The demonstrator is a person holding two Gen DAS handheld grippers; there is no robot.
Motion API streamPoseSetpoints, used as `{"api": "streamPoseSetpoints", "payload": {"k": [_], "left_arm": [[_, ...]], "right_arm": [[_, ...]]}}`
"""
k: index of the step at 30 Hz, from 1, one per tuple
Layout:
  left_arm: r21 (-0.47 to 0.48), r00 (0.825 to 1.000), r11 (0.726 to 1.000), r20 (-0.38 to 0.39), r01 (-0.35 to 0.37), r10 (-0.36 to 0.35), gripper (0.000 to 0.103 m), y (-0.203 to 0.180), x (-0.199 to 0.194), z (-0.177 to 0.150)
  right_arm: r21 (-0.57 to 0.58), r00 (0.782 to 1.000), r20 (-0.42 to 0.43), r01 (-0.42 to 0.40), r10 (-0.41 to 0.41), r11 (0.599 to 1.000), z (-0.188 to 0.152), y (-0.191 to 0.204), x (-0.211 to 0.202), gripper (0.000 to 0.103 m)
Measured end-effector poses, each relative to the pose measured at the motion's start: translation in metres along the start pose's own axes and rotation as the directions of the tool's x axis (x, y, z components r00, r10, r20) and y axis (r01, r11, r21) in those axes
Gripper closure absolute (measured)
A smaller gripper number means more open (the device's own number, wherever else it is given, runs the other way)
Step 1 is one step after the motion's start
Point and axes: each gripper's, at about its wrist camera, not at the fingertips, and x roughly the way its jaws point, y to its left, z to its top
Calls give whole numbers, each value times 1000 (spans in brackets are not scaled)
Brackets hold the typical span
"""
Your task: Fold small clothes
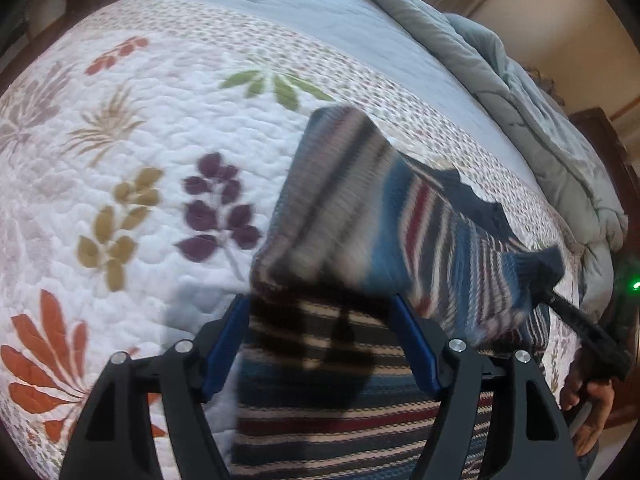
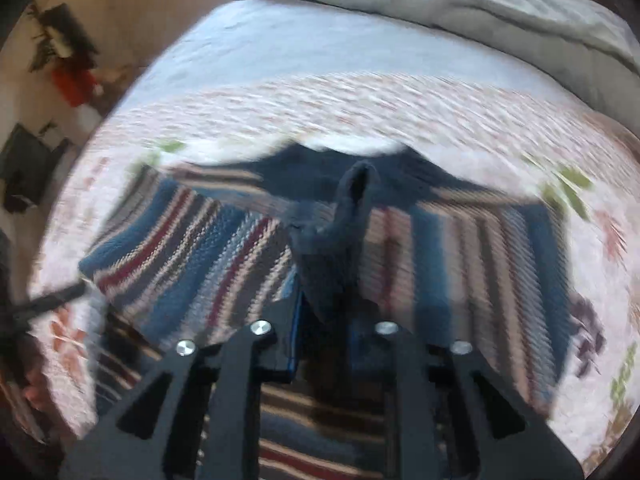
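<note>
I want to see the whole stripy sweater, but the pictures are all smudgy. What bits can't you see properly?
- Striped sweater: lifted part blurred in the left wrist view; its near end is cut off by the bottom edge.
- Right gripper: dark knit fabric bunches over its fingertips, so the grip is unclear.
- Quilt: pattern smeared in the right wrist view.
- Person's hand: cropped at the edge.

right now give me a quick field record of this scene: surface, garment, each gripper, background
surface: floral quilted bedspread on a bed
garment: striped knit sweater, part lifted and folding over
left gripper: jaws wide, above the sweater, gripping nothing visible
right gripper: dark blue edge of the sweater bunched between its jaws; whether pinched or just released cannot be told
background: grey comforter heaped at the far side of the bed
image quality: motion blur, heavier in the right wrist view
</note>
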Motion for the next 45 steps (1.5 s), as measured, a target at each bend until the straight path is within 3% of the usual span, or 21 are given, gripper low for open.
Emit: {"api": "streamPoseSetpoints", "payload": {"k": [1,5,8,10,14,17,18,20,24,26,28,29,31,35,40,42,45], "left_arm": [[6,1000,1000,-3,0,0,29,-4,2,-1],[36,1000,999,-13,-10,11,29,-22,7,-5],[74,999,996,-13,-50,51,29,-36,10,-7],[100,998,993,-8,-63,64,27,-43,11,-8],[103,998,993,-10,-62,63,24,-49,11,-9],[100,998,993,-18,-58,60,24,-47,11,-11],[98,998,993,-21,-58,61,24,-46,11,-13],[93,998,994,-20,-57,60,24,-43,11,-16],[69,998,996,-24,-56,57,24,-40,13,-21],[61,998,997,-33,-50,52,24,-41,13,-23],[71,998,996,-33,-53,55,24,-44,12,-25],[78,998,995,-26,-62,64,23,-45,11,-26],[93,996,992,-13,-84,86,21,-48,10,-27],[91,996,993,-15,-82,83,21,-51,11,-27],[117,997,990,-13,-77,79,21,-64,17,-29],[128,997,989,-20,-76,79,20,-72,23,-30],[128,996,989,-44,-69,75,20,-78,34,-32]], "right_arm": [[-6,999,-23,29,-30,1000,-8,-8,3,49],[17,998,-52,39,-38,999,-31,-36,8,48],[93,998,-60,-28,34,995,-29,-50,10,46],[143,993,-82,-67,79,987,-25,-54,15,34],[211,978,-129,-132,162,968,-17,-56,25,33],[319,945,-135,-242,297,916,-19,-67,24,28],[361,924,-130,-295,361,885,-23,-71,21,26],[378,900,-112,-353,420,856,-27,-75,11,23],[316,940,-140,-254,310,914,-24,-72,7,21],[306,951,-144,-220,274,926,-20,-71,15,26],[287,950,-174,-202,259,936,-18,-67,28,55],[274,953,-182,-187,242,943,-17,-64,31,61],[211,960,-168,-186,223,960,-15,-53,30,93],[177,960,-120,-230,252,957,-4,-54,18,96],[136,994,39,-110,106,985,16,-91,-25,96],[154,997,36,-75,70,985,16,-109,-25,96],[157,999,-42,13,-6,988,7,-124,0,96]]}}
